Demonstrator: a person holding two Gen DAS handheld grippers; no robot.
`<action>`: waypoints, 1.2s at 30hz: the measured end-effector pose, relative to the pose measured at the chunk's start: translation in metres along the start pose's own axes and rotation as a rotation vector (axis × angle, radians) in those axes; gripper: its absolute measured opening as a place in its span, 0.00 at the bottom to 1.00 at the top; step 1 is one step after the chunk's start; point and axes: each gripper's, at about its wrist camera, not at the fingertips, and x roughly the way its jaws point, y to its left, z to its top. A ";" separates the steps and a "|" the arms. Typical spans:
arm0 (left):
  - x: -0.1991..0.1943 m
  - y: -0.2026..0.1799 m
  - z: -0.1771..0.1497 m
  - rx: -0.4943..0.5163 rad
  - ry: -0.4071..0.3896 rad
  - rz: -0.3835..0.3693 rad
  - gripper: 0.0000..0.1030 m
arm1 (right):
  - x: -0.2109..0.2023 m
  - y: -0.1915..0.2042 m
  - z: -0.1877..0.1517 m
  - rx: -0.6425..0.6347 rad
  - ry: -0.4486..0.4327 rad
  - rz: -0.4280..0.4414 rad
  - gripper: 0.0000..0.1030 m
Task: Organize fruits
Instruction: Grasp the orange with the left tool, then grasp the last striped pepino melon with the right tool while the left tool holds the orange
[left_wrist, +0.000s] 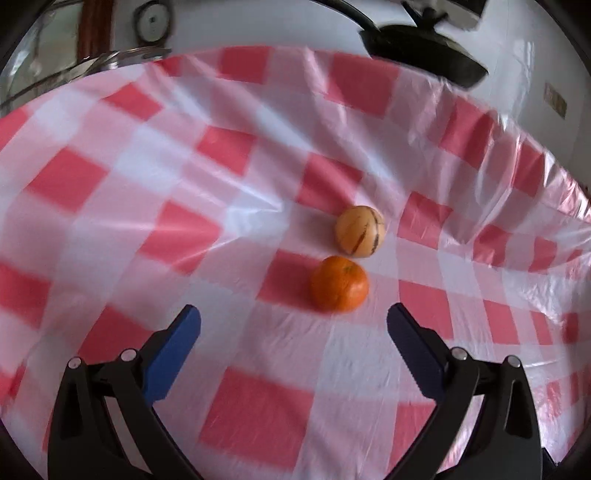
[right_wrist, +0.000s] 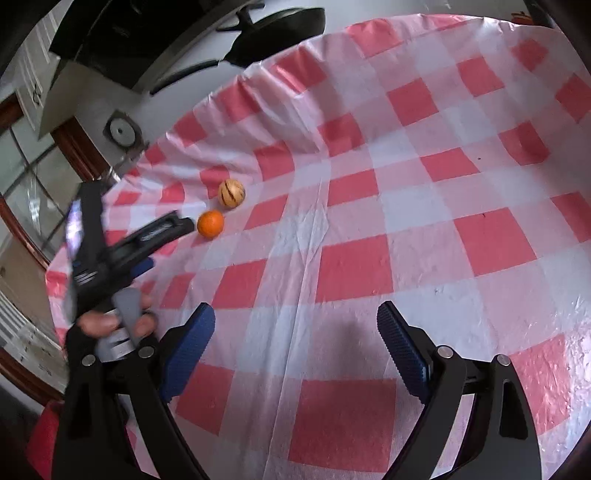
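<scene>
Two fruits ahead, both tools spread and empty

Two blue-padded fingers of your left tool (left_wrist: 293, 326) stand wide apart at the bottom of the left wrist view, holding nothing. Just beyond them, right of centre, sits the orange (left_wrist: 339, 283), resting on the checked cloth (left_wrist: 147, 206). It lies off toward the right finger, not squarely in the gap, so you would likely need to shift right before closing. Directly behind it, touching or nearly so, is the striped pale fruit (left_wrist: 360, 231). That closeness matters: a finger sliding past the orange could nudge the one behind and roll it.

Your right tool (right_wrist: 296, 328) is also parted and empty, low in the right wrist view over bare cloth, well away from either fruit. From there the left tool (right_wrist: 162, 232) shows at centre left, its tip just beside the orange (right_wrist: 210, 222), with the striped fruit (right_wrist: 231, 193) a little higher in the frame.

No bowl or tray shows in either view, so where the fruits should go is unclear. Open cloth spreads across the centre and right of the right wrist view, giving you room. The desk edge (left_wrist: 546, 192) curves along the upper right of the left wrist view, cloth wrinkled there; a dark pan (left_wrist: 424, 48) sits beyond it at the top.
</scene>
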 end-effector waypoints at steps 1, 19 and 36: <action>0.004 -0.002 0.005 0.006 0.006 -0.012 0.98 | 0.001 0.001 0.000 -0.007 0.006 0.002 0.85; 0.053 -0.019 0.025 0.063 0.128 -0.023 0.59 | 0.003 0.005 -0.002 -0.012 0.017 0.009 0.85; -0.028 0.096 -0.017 -0.213 0.027 -0.095 0.40 | 0.132 0.080 0.069 -0.175 0.078 -0.101 0.84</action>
